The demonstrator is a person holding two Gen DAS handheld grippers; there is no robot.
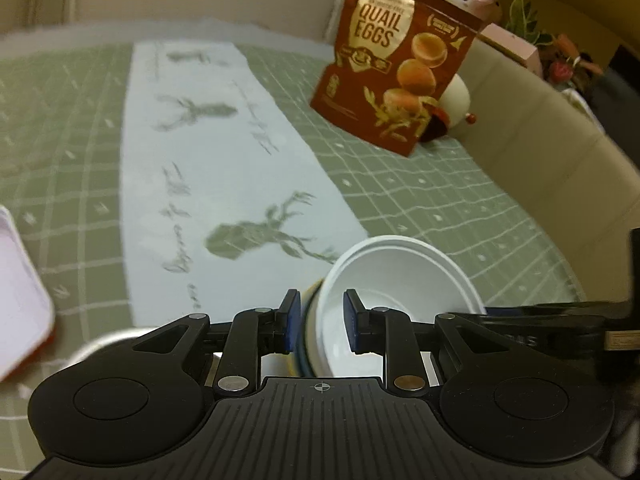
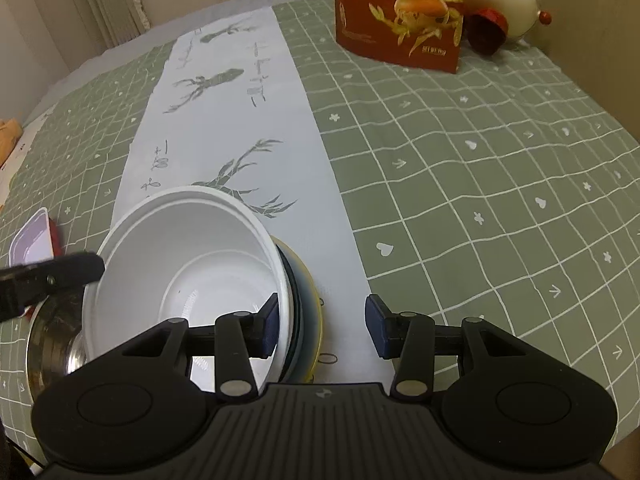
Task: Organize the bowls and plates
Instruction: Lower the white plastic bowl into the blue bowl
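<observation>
Left hand-held gripper [image 1: 318, 320] clamps the white bowl [image 1: 396, 276] rim — right hand-held gripper [image 2: 322, 326] spread open, lower centre.

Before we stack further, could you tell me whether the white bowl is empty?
Empty: the white bowl shows only its bare white inside in both wrist views.

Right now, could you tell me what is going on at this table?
A person with a gripper in each hand is sorting dishes. The left gripper has its fingers on either side of the rim of a white bowl, which sits tilted in a dark bowl on a yellow plate. The right gripper is open, one finger inside the bowl's rim. A metal bowl sits beside the stack.
</observation>
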